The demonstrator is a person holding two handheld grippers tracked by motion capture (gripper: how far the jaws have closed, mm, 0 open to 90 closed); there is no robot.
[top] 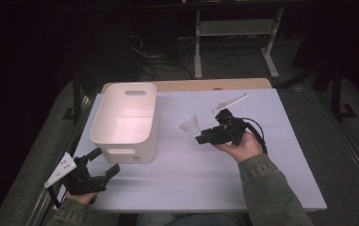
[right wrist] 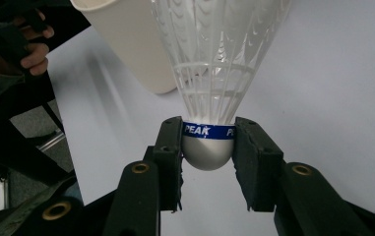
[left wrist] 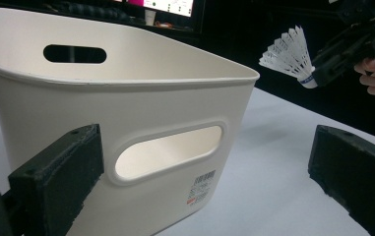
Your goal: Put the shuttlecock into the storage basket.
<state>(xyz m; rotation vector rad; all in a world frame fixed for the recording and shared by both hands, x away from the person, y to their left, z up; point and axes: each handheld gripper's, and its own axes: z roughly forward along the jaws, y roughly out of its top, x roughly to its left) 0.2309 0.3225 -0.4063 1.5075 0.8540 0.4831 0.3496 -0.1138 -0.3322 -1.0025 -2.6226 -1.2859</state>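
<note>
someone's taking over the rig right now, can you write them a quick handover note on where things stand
Right hand-held gripper: shut on the shuttlecock, clamped at its cork base by the blue PEAK band, skirt pointing away. It is held above the white table, right of the bin.
Left hand-held gripper: open, holding nothing, near the table's front left corner, facing the bin's front handle slot.
White plastic bin: upright at the table's left, nothing visible inside.
Done: shuttlecock picked up.
Left: probably carry it over the bin and release it inside.
</note>
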